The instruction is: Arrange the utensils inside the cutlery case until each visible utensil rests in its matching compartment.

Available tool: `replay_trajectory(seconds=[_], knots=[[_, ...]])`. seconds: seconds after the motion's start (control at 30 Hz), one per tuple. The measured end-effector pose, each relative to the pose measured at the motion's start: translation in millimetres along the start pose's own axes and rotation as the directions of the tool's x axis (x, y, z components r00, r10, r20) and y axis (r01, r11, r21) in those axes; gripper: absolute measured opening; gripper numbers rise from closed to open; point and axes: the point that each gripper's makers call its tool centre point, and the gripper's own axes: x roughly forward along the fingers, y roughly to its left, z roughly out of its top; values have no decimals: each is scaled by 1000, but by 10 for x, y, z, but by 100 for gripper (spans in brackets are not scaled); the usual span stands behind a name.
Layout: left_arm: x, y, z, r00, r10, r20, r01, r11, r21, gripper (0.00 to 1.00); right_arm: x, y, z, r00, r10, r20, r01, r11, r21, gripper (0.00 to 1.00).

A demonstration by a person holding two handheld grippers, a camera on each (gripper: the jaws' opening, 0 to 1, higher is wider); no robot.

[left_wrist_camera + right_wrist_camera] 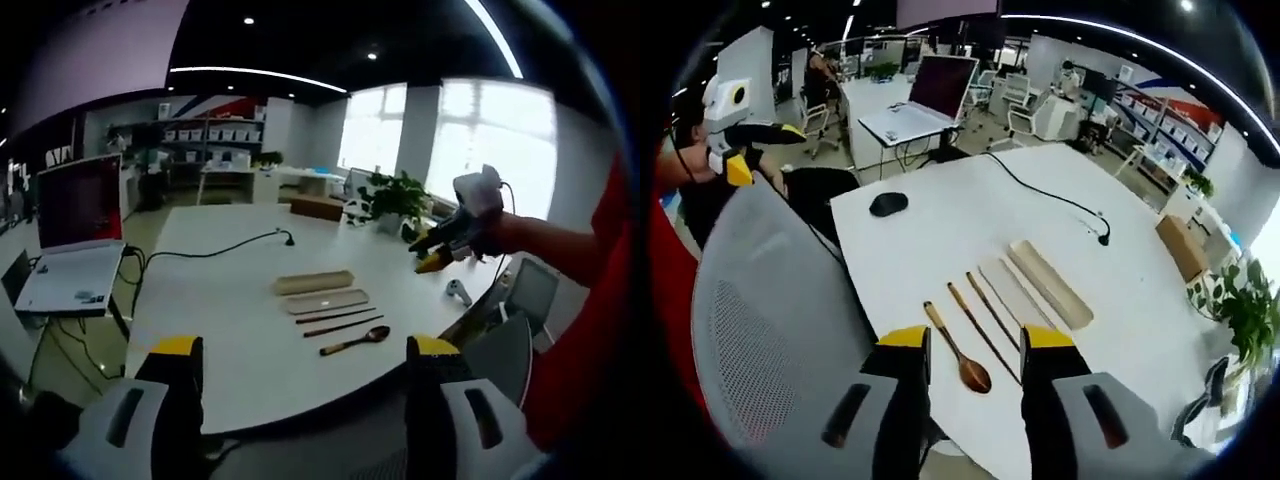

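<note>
On the white table [210,330] lie the tan cutlery case base [314,282], its flat lid [327,301], two dark chopsticks [338,319] and a wooden spoon [357,341], side by side and all outside the case. My left gripper [305,347] hovers open short of the table edge. At the right, a hand holds the right gripper [425,256] above the table's end. In the right gripper view the spoon [958,352], chopsticks [985,320], lid [1015,290] and base [1050,285] lie just ahead of my open right gripper [976,338]. The left gripper [760,150] shows at upper left.
A black mouse [888,203] and a black cable [1060,200] lie on the table. A grey mesh chair [770,330] stands at the table's near side. A laptop [940,90] sits on another desk. A cardboard box [1185,245] and a plant [1240,300] stand at the far end.
</note>
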Motion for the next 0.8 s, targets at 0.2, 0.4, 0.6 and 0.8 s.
replay_trajectory(seconds=[0.2,0.4,0.6,0.8], knots=[[-29,21,-24,1000,10,-11,-10,1000,5,85,25,-97,36,999,-24,40,23,999,25,30],[-21,78,-58,1000,22,-15,-22,1000,-3,85,50,-153,119,998,-43,40,44,999,-5,28],[70,76,-34,1000,14,-12,-14,1000,0,84,133,-268,97,997,-75,21,76,997,-21,25],[130,64,35,1000,4,-3,-4,1000,18,84,208,-300,134,998,-63,25,63,998,-24,24]])
